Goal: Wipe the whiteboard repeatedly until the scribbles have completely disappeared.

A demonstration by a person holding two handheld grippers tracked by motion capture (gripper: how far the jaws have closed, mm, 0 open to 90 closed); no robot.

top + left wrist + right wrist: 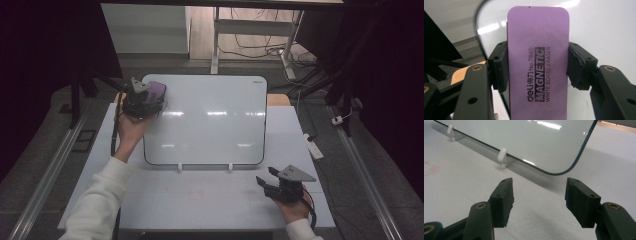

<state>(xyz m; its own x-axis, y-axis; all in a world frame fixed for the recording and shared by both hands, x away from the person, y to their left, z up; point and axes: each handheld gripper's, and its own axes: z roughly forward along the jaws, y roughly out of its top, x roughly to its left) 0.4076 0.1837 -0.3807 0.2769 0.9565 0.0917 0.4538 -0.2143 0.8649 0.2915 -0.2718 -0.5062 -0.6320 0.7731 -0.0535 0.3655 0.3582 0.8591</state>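
Eraser [538,62], base cut off.

Hand-held gripper status: left closed, right open.
Left hand-held gripper [144,100], arm extended forward, jaws clamped on both sides of their load; right hand-held gripper [272,181] held low, jaws spread apart.

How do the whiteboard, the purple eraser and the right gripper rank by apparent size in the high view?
1. whiteboard, by far the largest.
2. right gripper.
3. purple eraser, partly hidden by the left gripper; its rank against the right gripper is unsure.
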